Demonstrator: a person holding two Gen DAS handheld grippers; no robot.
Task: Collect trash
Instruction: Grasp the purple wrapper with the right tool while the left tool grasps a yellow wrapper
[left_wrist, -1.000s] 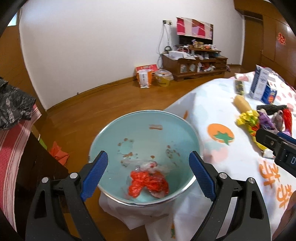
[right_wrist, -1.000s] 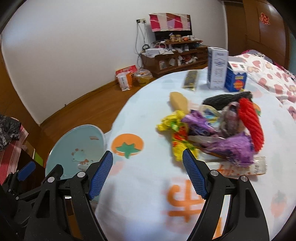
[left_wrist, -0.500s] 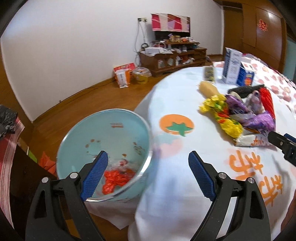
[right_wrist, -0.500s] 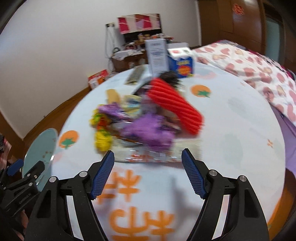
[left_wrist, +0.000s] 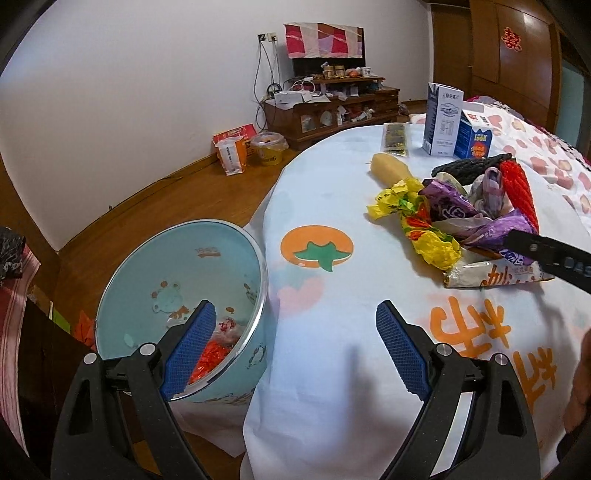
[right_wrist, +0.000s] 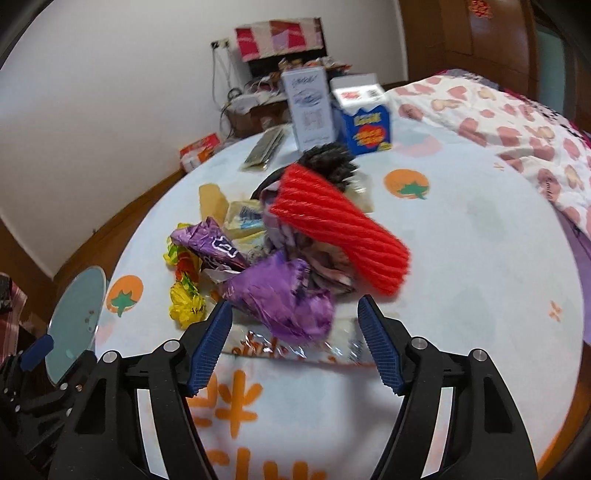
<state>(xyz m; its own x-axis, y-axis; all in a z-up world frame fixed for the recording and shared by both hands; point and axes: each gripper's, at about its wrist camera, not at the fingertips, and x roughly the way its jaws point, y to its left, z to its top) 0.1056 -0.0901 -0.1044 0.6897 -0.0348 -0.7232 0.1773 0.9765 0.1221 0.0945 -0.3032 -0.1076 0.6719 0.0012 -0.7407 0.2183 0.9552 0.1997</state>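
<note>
A light blue trash bin (left_wrist: 177, 295) stands by the table's left edge, with red wrapper scraps (left_wrist: 212, 356) inside. A pile of trash lies on the table: a purple wrapper (right_wrist: 284, 299), a yellow wrapper (right_wrist: 186, 302), a red ribbed foam sleeve (right_wrist: 340, 229) and a silver snack bag (right_wrist: 295, 345). My right gripper (right_wrist: 295, 347) is open, right at the purple wrapper and over the silver bag. My left gripper (left_wrist: 295, 349) is open and empty, between the bin and the table. The pile also shows in the left wrist view (left_wrist: 461, 218).
Two cartons (left_wrist: 443, 118) and a dark packet (left_wrist: 396, 140) stand at the table's far side. A black foam net (right_wrist: 328, 162) lies behind the pile. The tablecloth (left_wrist: 332, 280) hangs over the table edge. A bed (right_wrist: 517, 122) is to the right.
My right gripper has swung from the bin side to the trash pile and closed in on the purple wrapper. My left gripper has shifted right, off the bin toward the table.
</note>
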